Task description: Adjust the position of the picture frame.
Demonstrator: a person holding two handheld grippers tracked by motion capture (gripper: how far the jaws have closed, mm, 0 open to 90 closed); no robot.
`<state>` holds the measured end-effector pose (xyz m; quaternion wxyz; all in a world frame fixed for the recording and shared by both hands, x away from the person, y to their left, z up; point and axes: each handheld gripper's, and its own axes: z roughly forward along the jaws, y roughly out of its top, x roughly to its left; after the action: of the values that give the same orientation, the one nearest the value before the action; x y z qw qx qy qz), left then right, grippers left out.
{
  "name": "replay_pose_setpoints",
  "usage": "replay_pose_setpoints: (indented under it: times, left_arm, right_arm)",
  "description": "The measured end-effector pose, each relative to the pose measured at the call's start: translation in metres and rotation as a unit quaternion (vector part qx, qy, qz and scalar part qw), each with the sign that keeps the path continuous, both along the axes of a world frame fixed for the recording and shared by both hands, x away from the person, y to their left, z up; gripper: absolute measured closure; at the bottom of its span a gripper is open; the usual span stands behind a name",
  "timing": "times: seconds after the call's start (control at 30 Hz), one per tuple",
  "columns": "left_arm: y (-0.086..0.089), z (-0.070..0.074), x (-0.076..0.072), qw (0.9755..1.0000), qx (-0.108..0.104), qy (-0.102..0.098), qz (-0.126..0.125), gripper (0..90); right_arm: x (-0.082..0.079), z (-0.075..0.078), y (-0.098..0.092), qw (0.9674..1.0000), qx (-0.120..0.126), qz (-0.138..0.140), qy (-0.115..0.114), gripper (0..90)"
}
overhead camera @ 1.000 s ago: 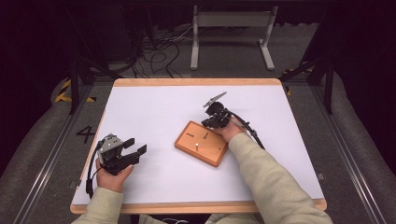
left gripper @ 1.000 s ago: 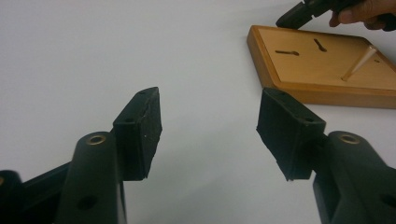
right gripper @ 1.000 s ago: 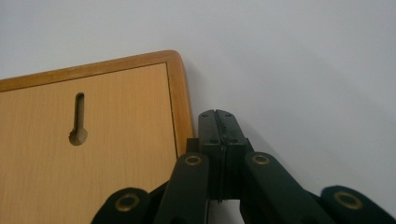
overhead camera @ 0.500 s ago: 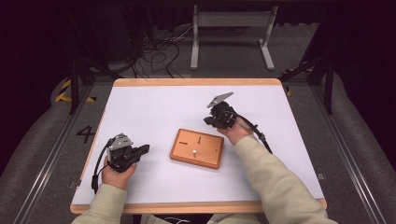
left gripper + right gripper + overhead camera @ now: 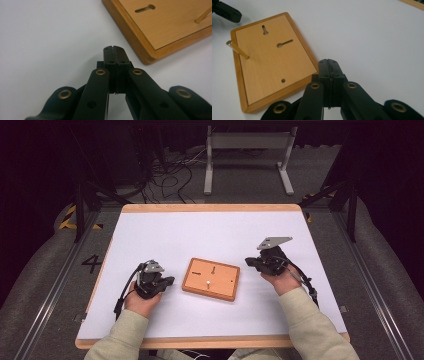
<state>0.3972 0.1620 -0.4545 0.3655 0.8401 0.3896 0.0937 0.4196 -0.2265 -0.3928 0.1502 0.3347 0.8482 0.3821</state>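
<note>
A flat wooden board lies on the white table top, with an upright thin peg and two keyhole slots in it. My left gripper rests just left of the board, shut and empty, a small gap away from the board's edge. In the left gripper view its jaws meet near the board's corner. My right gripper is to the right of the board, also shut on nothing. In the right gripper view its tip hangs beside the board and the brass-tipped peg.
The table's wooden rim frames the white sheet. Beyond the far edge a metal stand and loose cables sit on the floor. Rails run along both sides, and a painted 4 marks the left floor.
The left gripper's jaws have closed, and that hand slid right, closer to the board. The right hand drew away to the right. The board turned a little to lie squarer.
</note>
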Motion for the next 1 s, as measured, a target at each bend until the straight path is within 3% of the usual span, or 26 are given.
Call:
replay_pose_setpoints:
  times: [0.2,0.33,0.4,0.47,0.73,0.93,1.0]
  left_arm:
    - [-0.013,-0.003,0.001,0.9989,0.002,0.024,-0.041,90.0]
    - [-0.017,-0.001,0.001,0.9986,0.010,0.028,-0.044,90.0]
    - [-0.018,-0.001,0.000,0.9987,0.016,0.021,-0.043,90.0]
    - [-0.022,-0.001,-0.002,0.9974,0.006,0.029,-0.066,90.0]
    - [-0.045,0.000,-0.014,0.9925,0.017,0.032,-0.117,90.0]
    - [-0.046,0.000,-0.015,0.9921,0.012,0.035,-0.120,90.0]
    - [-0.044,0.005,-0.017,0.9941,0.010,0.021,-0.106,86.8]
  right_arm:
    - [-0.020,-0.001,-0.021,0.9987,0.046,-0.023,-0.007,90.0]
    - [-0.025,-0.002,-0.029,0.9984,0.048,-0.031,-0.003,90.0]
    - [-0.025,-0.003,-0.031,0.9984,0.046,-0.033,-0.003,90.0]
    - [-0.026,-0.003,-0.032,0.9983,0.047,-0.034,-0.003,90.0]
    - [-0.027,-0.002,-0.034,0.9981,0.050,-0.036,-0.004,90.0]
    - [-0.028,-0.003,-0.036,0.9978,0.053,-0.038,-0.002,90.0]
    - [-0.028,-0.003,-0.037,0.9978,0.054,-0.037,-0.006,89.8]
